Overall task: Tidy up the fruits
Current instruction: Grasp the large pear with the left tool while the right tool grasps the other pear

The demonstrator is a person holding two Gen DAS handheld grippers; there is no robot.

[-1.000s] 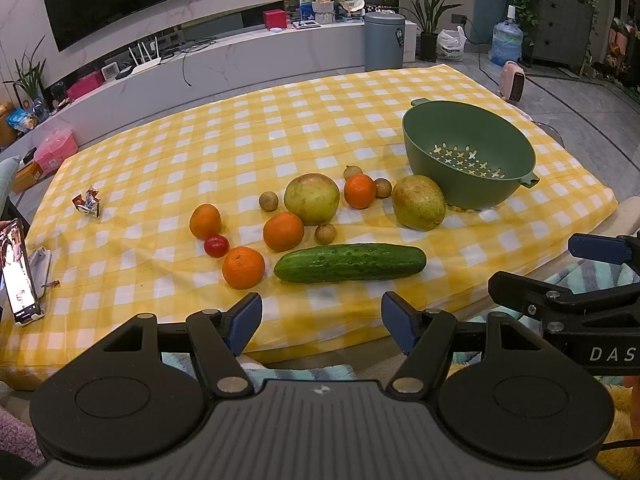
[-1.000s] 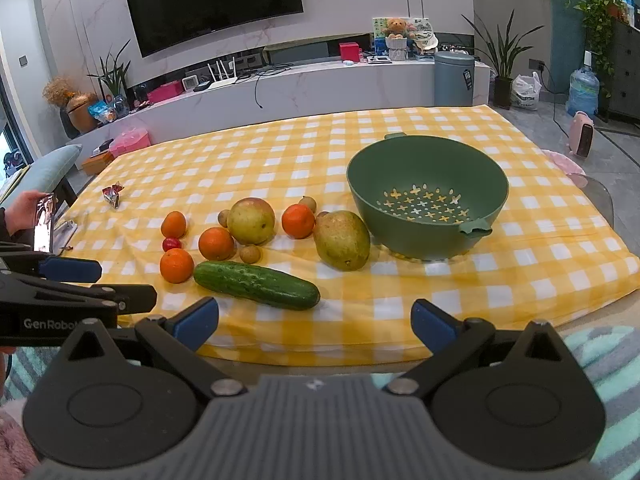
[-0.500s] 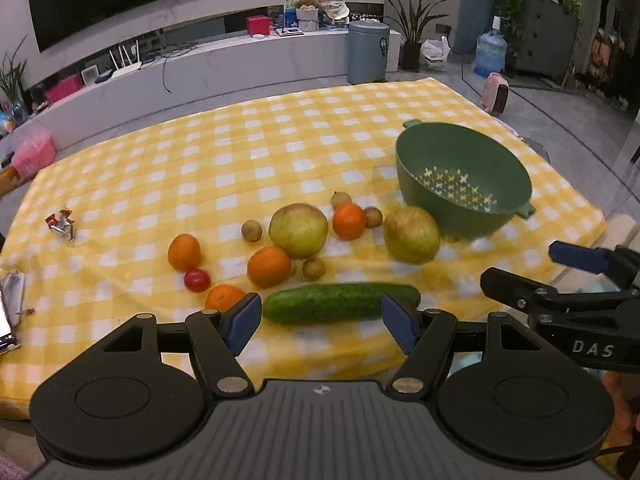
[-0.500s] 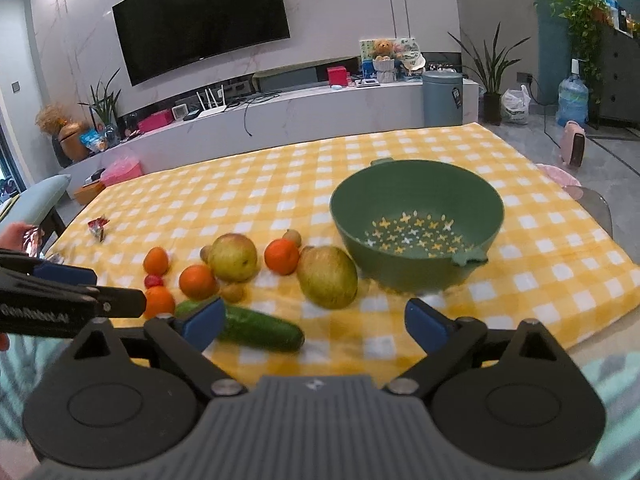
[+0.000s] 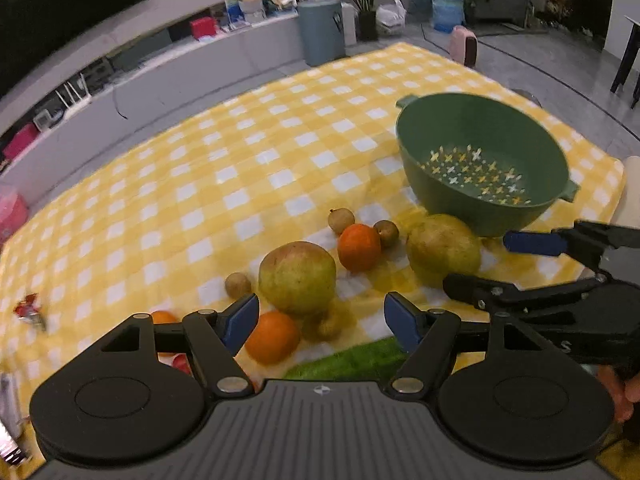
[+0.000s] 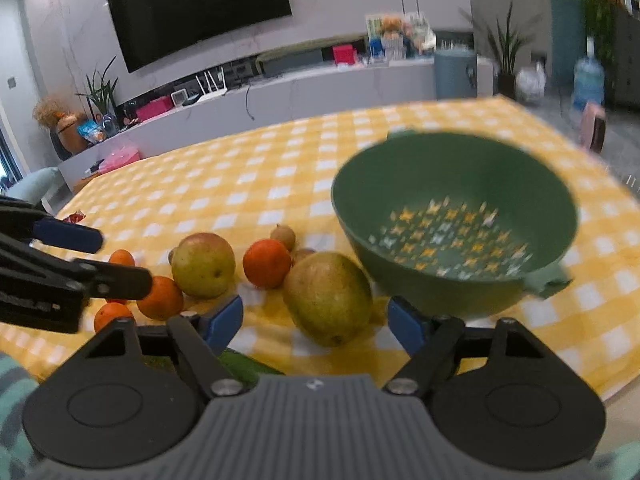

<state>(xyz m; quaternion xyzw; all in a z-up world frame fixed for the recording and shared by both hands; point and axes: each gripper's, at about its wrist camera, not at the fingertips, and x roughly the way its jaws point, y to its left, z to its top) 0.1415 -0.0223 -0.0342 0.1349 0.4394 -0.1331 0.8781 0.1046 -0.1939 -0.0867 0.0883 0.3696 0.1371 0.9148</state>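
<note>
Fruits lie beside the colander (image 6: 452, 184); my right claw (image 6: 316, 320), empty and closing, frames the mango (image 6: 328, 298). I should lower it, then clench gently. My left claw (image 5: 320, 322) is opening, empty.

Checked tablecloth (image 5: 280, 152) carries fruit, cucumber (image 5: 352, 360), colander (image 5: 480, 152).

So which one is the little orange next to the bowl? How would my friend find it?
Find the green bowl on the yellow checked cloth. Just left of it lie two big yellow-green fruits. The orange sits between them, touching two small brown fruits, and it is the brightest, reddest orange there.
</note>
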